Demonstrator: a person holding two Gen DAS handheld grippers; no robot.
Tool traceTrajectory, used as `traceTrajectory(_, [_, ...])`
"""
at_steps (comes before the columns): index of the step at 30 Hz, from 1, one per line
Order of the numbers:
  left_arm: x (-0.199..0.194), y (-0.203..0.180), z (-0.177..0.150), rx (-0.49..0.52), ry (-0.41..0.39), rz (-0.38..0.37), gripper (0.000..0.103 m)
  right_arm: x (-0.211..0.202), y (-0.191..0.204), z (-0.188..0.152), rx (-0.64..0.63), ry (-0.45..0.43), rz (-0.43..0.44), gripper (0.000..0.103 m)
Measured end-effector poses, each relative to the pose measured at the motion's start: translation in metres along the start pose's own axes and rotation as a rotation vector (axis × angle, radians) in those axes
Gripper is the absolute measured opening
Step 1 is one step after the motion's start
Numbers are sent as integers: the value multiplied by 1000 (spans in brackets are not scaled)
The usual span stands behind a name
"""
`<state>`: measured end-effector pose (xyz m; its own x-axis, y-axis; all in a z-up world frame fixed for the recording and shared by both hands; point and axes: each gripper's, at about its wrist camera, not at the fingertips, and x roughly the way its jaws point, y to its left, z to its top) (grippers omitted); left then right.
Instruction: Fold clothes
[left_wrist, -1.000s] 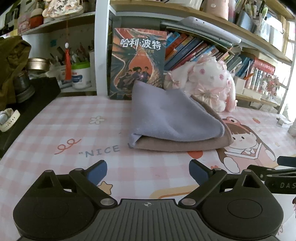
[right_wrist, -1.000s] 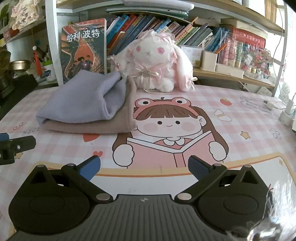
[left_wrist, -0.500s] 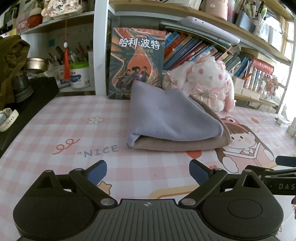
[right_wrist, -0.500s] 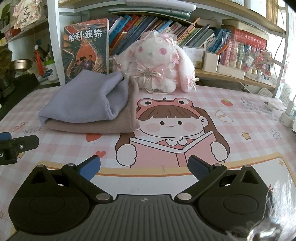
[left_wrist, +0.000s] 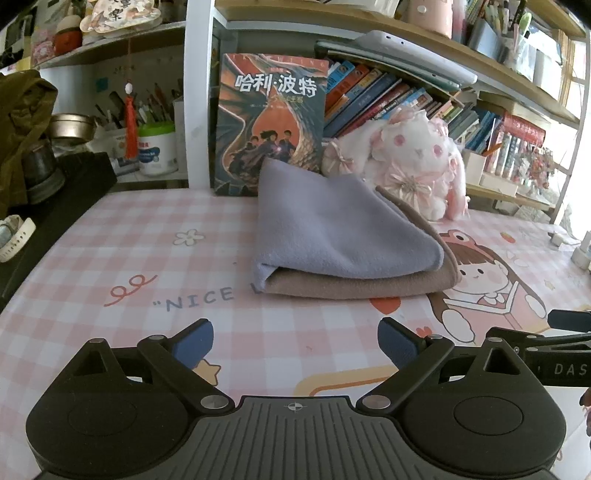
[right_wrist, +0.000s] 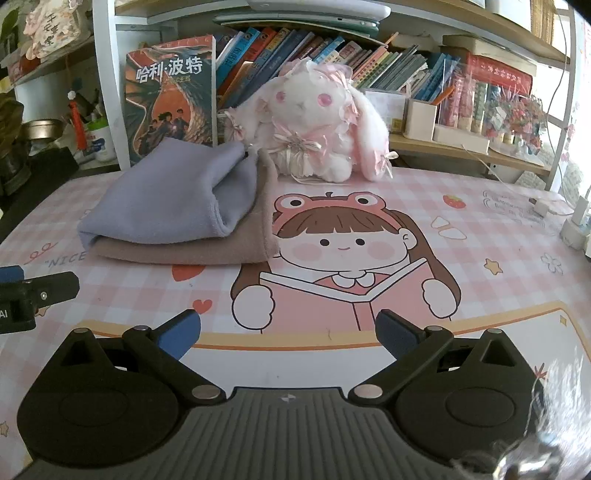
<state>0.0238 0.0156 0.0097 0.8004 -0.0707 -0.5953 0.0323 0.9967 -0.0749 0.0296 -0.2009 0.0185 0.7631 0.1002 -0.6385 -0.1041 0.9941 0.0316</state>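
Folded clothes (left_wrist: 343, 236) lie apart from both wide-spread hand-held grippers (left_wrist: 295, 341) (right_wrist: 288, 332).

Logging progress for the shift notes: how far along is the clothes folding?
Looks done: the lilac cloth lies folded on the folded brown cloth, stacked on the desk mat. In hand: nothing; left tongs and right tongs are open and empty. No unfolded clothes visible.

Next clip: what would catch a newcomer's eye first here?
Probably the folded stack mid-mat: a lilac cloth lying on a tan cloth. Right behind it a white and pink plush rabbit sits against the bookshelf, beside a book standing cover out. Both grippers, left and right, are open and apart from the cloths, over the pink checked mat with its cartoon girl.
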Motion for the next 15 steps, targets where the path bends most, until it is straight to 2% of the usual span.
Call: traceTrajectory(15, [0,0,-1,9,12,-1,103,1,0,-1,10,4,5,102])
